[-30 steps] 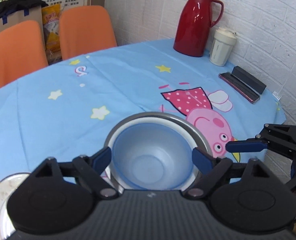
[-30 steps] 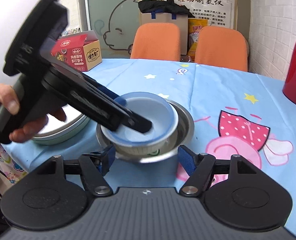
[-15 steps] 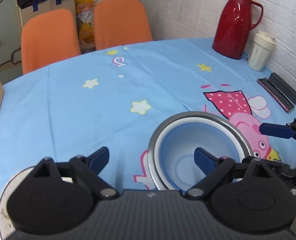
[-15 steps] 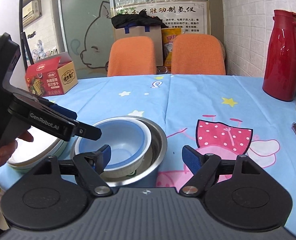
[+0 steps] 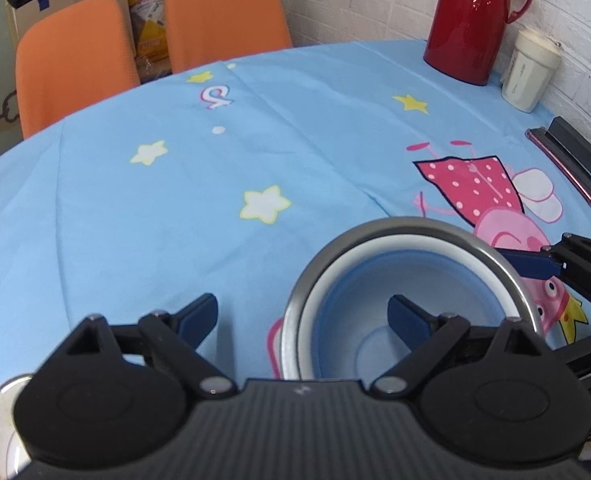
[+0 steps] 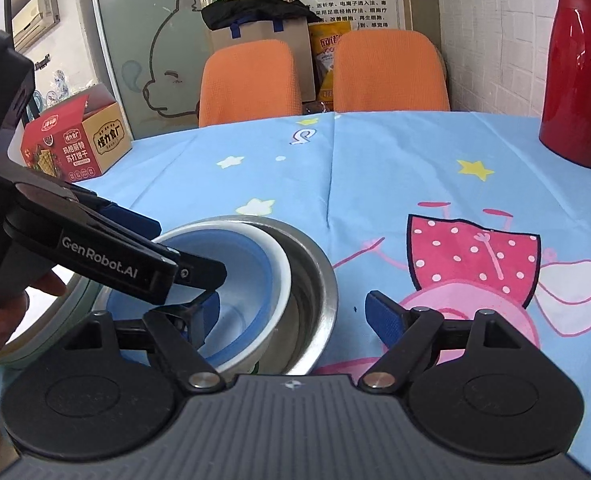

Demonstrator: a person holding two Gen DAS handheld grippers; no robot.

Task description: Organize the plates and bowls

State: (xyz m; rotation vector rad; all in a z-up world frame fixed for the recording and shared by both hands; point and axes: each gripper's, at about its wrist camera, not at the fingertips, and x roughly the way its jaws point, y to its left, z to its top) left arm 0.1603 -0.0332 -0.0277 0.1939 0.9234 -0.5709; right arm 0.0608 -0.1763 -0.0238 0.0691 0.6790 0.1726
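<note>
Your views are bright, evenly lit; glare streaks the red thermos (image 5: 468,20); fisheye bends edges; soft shadows under your claws.

"GenRobot.AI" on the left tongs (image 6: 211,280)

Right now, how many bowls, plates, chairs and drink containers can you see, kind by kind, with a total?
Bowls: 3, nested: steel bowl, white bowl, blue bowl
Plates: 1 stack at least, the plate at the table's near edge; how many are in it I cannot tell
Chairs: 2, chair and second chair
Drink containers: 2, red jug and white cup
Total: 8
</note>
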